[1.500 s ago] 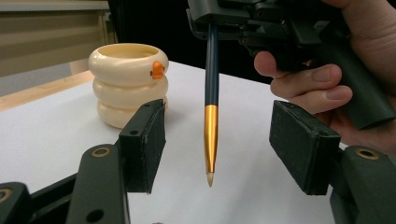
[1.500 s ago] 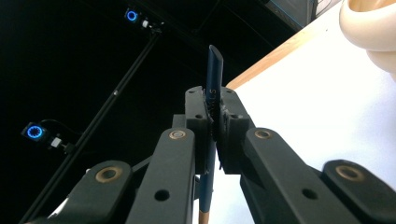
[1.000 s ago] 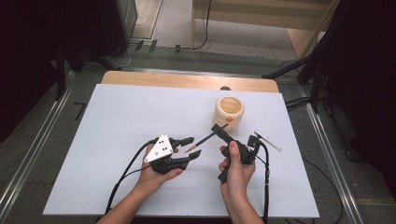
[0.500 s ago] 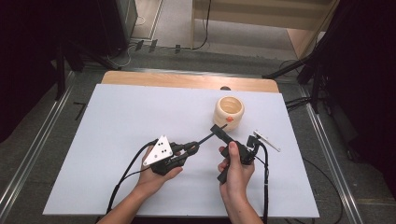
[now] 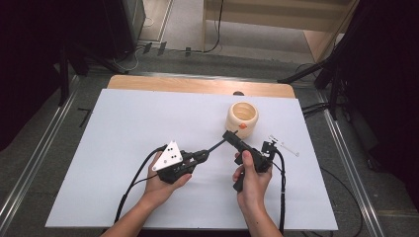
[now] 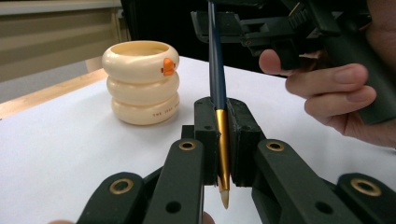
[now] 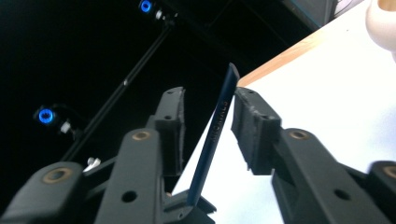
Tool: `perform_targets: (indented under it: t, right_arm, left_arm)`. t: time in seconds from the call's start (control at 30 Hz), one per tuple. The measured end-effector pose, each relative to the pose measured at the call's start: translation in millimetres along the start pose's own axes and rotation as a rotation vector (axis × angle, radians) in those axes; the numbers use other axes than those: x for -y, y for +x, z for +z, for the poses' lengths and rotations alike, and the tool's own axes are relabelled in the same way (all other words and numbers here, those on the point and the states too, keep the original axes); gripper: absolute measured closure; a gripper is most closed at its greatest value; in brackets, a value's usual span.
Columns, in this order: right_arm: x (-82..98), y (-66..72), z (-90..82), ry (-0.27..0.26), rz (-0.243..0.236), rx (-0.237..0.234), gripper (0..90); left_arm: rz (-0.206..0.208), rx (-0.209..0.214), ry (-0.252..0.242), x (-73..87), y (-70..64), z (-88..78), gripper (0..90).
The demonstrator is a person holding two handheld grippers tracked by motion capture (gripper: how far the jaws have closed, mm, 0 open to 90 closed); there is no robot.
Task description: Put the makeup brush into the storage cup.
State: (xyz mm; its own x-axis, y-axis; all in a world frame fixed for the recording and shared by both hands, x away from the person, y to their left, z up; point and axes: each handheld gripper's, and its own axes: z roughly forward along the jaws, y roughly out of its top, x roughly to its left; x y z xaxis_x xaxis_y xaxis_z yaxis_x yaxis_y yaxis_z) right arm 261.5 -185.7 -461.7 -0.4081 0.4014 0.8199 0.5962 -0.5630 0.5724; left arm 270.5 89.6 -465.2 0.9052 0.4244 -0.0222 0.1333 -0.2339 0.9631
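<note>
A dark blue pen (image 6: 217,84) with a gold tip runs between my two grippers over the white table top (image 5: 123,128). My left gripper (image 6: 222,135) is shut on the gold end, its pads pressing both sides. My right gripper (image 7: 211,116) has just been opening its jaws. The pen (image 7: 215,128) stands loose in the gap between its pads (image 7: 250,123), leaning toward the right one. In the high view the left gripper (image 5: 201,155) and the right gripper (image 5: 228,136) meet at the pen (image 5: 216,144), just in front of a cream ringed cup (image 5: 242,118).
The cream cup (image 6: 141,81) has an orange dot on its side and stands upright at the back right. A wooden edge (image 5: 197,85) borders the table's far side. Cables (image 5: 133,180) trail from both grippers toward the front edge.
The left jaws, open around the pen a second ago, have shut on it. The right jaws have parted from the pen. Neither hand has shifted.
</note>
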Motion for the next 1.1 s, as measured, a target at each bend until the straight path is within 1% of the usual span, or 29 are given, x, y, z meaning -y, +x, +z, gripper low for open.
perform_targets:
  t: [0.07, 0.17, 0.27, 0.37, 0.43, 0.47, 0.5, 0.53, 0.57, 0.6, 0.73, 0.87, 0.97, 1.03, 1.1]
  right_arm:
    - [-3.1, 0.2, -1.0, 0.015, -0.045, 0.004, 58.8]
    - [-5.9, 1.5, -3.2, 0.005, -0.138, 0.043, 53.4]
    - [-7.8, 2.9, -5.5, -0.005, -0.262, 0.091, 47.8]
    - [-9.2, 4.7, -7.9, -0.005, -0.36, 0.119, 44.7]
    - [-10.1, 6.7, -9.5, 0.0, -0.427, 0.128, 42.8]
    - [-10.5, 7.9, -10.0, 0.0, -0.468, 0.137, 42.1]
    - [-10.8, 9.3, -10.4, 0.004, -0.51, 0.147, 41.1]
    - [-11.1, 10.9, -10.4, 0.01, -0.568, 0.159, 40.2]
    - [-11.1, 11.9, -10.5, 0.017, -0.602, 0.167, 39.9]
    - [-11.1, 13.0, -10.5, 0.023, -0.65, 0.178, 39.4]
    - [-9.5, 16.3, -9.9, 0.053, -0.785, 0.205, 38.1]
    - [-6.4, 18.3, -7.6, 0.085, -0.893, 0.22, 37.0]
    - [-2.7, 18.3, -4.8, 0.106, -0.97, 0.222, 35.5]
    - [-0.7, 18.7, -3.8, 0.13, -1.007, 0.233, 34.9]
    - [0.6, 18.7, -2.9, 0.143, -1.048, 0.241, 34.1]
  left_arm:
    - [-0.002, 0.0, 0.009, -0.6, 1.2, -1.0, 84.4]
    - [-0.005, 0.002, 0.019, -1.4, 3.0, -2.2, 84.4]
    - [-0.009, 0.003, 0.029, -1.9, 4.8, -3.3, 84.4]
    - [-0.014, 0.004, 0.038, -2.3, 6.4, -3.7, 84.4]
    - [-0.014, 0.01, 0.045, -2.4, 7.2, -3.8, 84.5]
    - [-0.014, 0.012, 0.049, -2.4, 7.6, -3.9, 84.5]
    - [-0.015, 0.013, 0.056, -2.5, 8.1, -4.1, 84.5]
    - [-0.016, 0.014, 0.059, -2.6, 8.5, -4.2, 84.5]
    - [-0.018, 0.017, 0.061, -2.6, 9.1, -4.3, 84.5]
    - [-0.021, 0.019, 0.064, -2.7, 9.8, -4.6, 84.5]
    - [-0.035, 0.027, 0.084, -2.8, 12.8, -5.2, 84.5]
    - [-0.036, 0.033, 0.105, -3.6, 14.4, -5.1, 84.5]
    - [-0.038, 0.034, 0.118, -4.6, 15.4, -4.9, 84.5]
    - [-0.042, 0.037, 0.131, -4.8, 16.4, -5.2, 84.5]
    - [-0.049, 0.039, 0.136, -4.6, 17.4, -5.2, 84.5]
